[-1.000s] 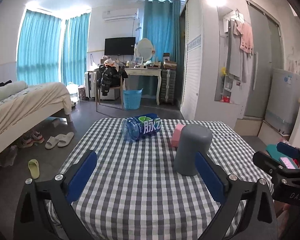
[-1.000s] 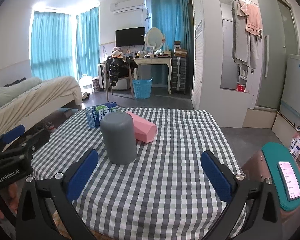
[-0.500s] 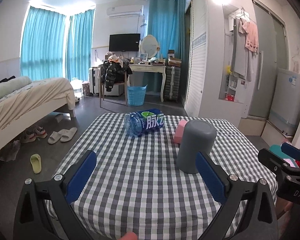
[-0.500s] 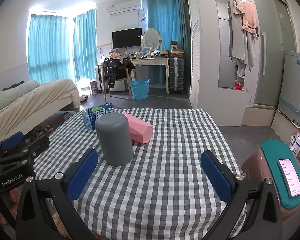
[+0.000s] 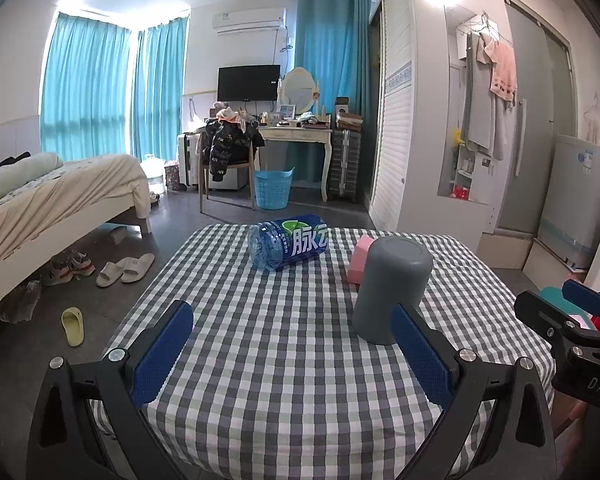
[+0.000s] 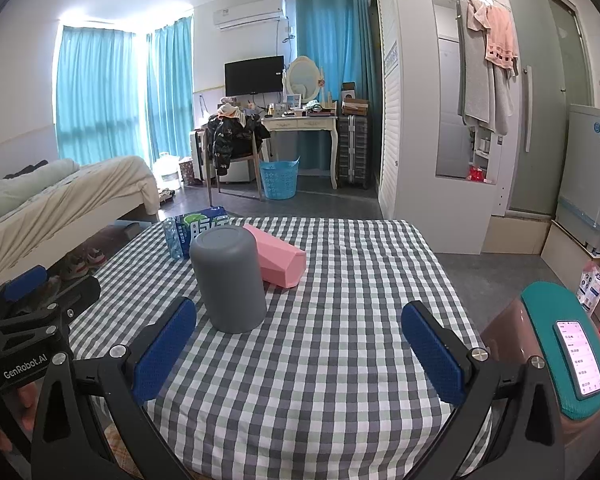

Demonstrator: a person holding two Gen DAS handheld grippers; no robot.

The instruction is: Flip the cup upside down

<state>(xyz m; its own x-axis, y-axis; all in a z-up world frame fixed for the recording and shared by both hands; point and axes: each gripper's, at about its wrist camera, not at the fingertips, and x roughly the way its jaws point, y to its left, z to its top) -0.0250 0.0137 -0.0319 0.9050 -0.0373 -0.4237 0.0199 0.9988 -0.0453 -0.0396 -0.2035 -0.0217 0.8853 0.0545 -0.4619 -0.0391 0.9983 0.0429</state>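
grey cup [image 5: 392,288] stands mouth-down on the checked table [image 5: 284,360]; left gripper [image 5: 292,354] and right gripper [image 6: 298,350] both spread apart, holding nothing

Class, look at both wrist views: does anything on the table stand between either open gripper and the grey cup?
Nothing visible does. Only bare checked tablecloth lies between the right gripper and the grey cup, and likewise for the left gripper. The pink box and blue bottle lie behind the cup.

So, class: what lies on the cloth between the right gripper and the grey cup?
Only bare checked cloth separates the right gripper from the grey cup, in the right wrist view.
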